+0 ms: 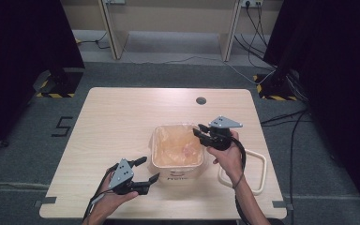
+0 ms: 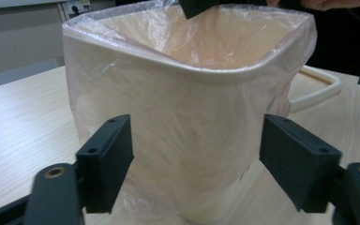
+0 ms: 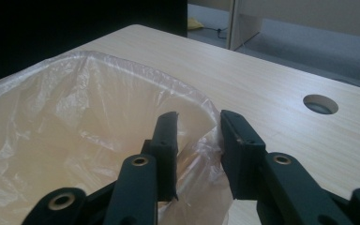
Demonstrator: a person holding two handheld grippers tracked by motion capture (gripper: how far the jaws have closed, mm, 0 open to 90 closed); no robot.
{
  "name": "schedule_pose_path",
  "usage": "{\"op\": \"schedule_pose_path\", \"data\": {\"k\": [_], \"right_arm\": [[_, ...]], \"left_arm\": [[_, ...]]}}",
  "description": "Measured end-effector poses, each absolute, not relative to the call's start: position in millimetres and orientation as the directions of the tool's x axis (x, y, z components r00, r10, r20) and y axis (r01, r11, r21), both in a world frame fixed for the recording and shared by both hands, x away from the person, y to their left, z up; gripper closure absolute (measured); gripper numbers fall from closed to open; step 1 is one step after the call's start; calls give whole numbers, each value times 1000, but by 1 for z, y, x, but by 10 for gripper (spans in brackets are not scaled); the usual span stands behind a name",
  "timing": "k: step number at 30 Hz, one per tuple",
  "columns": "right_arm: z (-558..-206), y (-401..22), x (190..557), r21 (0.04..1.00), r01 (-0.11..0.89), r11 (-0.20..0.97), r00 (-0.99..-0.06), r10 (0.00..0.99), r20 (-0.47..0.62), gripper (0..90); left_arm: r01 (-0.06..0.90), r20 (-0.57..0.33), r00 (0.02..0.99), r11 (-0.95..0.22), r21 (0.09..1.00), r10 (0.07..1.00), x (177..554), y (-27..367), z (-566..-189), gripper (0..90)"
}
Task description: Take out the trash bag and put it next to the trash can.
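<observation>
Bin-liner work starts at the right gripper (image 1: 200, 132), upper right of the bin (image 1: 177, 174) in the high view. In the right gripper view its jaws straddle the corner of the rim with the liner (image 3: 70, 122) bunched between them; a gap remains on each side, so I cannot tell whether the pads already pinch the film — they look narrowed, not yet clamped. My reading is that it sits there to catch the liner's edge where it folds over the rim, the easiest place to get plastic between two flat pads.

Lower left of centre in the high view, the left gripper (image 1: 147, 169) hangs just beside the bin's near corner, jaws wide apart and holding nothing. In the left gripper view both jaws frame the bin wall without touching it — probably placed to steady the bin or to take the liner on the near side.

Outward from the grippers: the bin stands upright a little right of the table's (image 1: 117, 117) middle, cream-coloured, squarish with rounded corners, narrowing toward its base. The liner is thin, clear, crinkled plastic, draped over the rim and down the outer wall, loose and puffed inside. A pale loop (image 1: 258, 168), like a loose rim ring, lies flat on the table to the bin's right.
</observation>
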State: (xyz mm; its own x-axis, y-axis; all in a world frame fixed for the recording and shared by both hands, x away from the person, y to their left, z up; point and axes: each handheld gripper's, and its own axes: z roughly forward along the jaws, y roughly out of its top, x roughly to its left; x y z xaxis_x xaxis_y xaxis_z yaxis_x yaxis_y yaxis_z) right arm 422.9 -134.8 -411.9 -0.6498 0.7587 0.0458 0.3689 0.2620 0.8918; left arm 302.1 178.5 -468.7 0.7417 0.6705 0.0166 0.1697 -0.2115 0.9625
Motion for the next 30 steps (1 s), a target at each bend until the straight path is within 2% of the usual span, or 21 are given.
{"op": "schedule_pose_path", "data": {"k": [9,17,20,23,25,28,30], "right_arm": [[-403,-133,417,911,303,279,-635,772,-25,798],[-390,-126,412,924,240,297,-646,759,-76,830],[-384,-123,407,931,223,289,-655,752,-77,830],[-381,-122,405,934,215,284,-658,749,-77,830],[-379,-122,404,936,214,279,-661,747,-72,831],[-378,-121,403,938,211,275,-665,744,-68,838],[-376,-121,402,941,203,269,-669,741,-67,845]], "left_arm": [[144,58,739,-241,960,671,299,172,-469,402],[133,73,735,-249,959,674,297,169,-467,438],[121,89,734,-258,959,673,294,167,-465,490],[99,104,734,-256,961,672,291,168,-462,593],[91,110,732,-257,962,672,290,169,-459,629],[84,111,733,-252,964,671,289,170,-458,639],[71,122,728,-252,965,674,288,170,-456,598]]}}
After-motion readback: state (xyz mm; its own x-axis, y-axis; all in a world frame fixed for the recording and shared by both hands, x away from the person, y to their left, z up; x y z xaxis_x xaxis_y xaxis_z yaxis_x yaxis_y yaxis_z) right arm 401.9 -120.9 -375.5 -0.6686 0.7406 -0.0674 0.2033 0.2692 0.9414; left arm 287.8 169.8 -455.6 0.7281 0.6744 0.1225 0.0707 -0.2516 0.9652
